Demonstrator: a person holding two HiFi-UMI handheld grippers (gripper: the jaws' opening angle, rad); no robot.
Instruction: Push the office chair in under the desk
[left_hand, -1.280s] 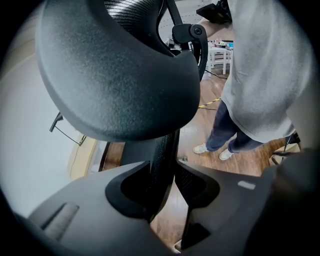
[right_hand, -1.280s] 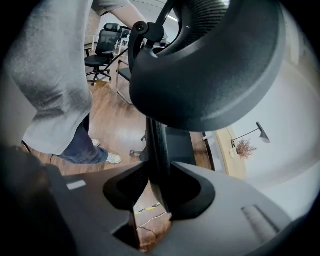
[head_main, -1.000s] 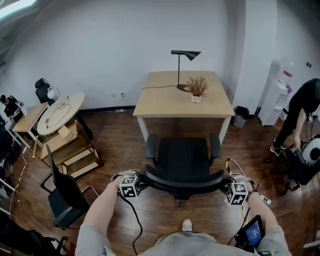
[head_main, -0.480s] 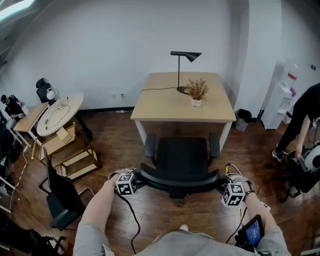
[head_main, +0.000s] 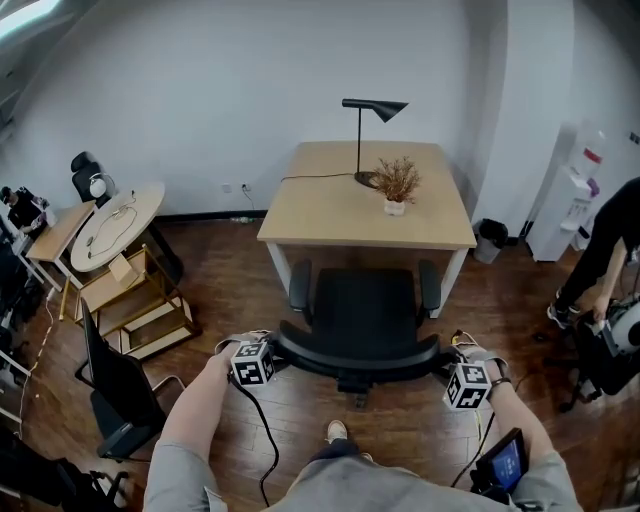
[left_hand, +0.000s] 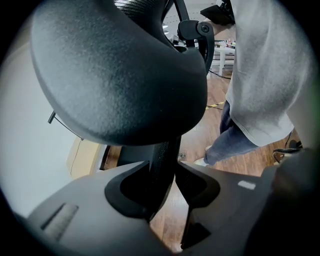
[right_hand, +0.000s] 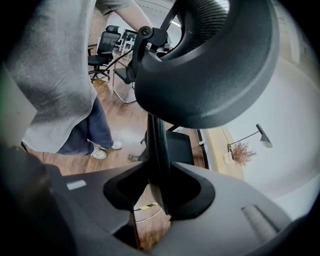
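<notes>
The black office chair (head_main: 361, 309) stands in front of the light wooden desk (head_main: 340, 201), its seat front at the desk's near edge. My left gripper (head_main: 279, 358) is shut on the left edge of the chair's backrest (head_main: 358, 357). My right gripper (head_main: 441, 368) is shut on the right edge. In the left gripper view the thin backrest rim (left_hand: 163, 156) runs between the jaws of the left gripper (left_hand: 165, 171), under the bulging back pad (left_hand: 120, 75). The right gripper view shows the rim (right_hand: 156, 142) clamped the same way in the right gripper (right_hand: 158, 181).
A black lamp (head_main: 373, 108) and a dried plant (head_main: 397, 183) stand on the desk. At left are a round table (head_main: 108, 225), wooden shelves (head_main: 141, 302) and a black folding chair (head_main: 113, 378). A person (head_main: 608, 245) bends at right by a bin (head_main: 486, 238).
The chair and both grippers have moved forward toward the desk. The seat front has come up to the desk's near edge.
</notes>
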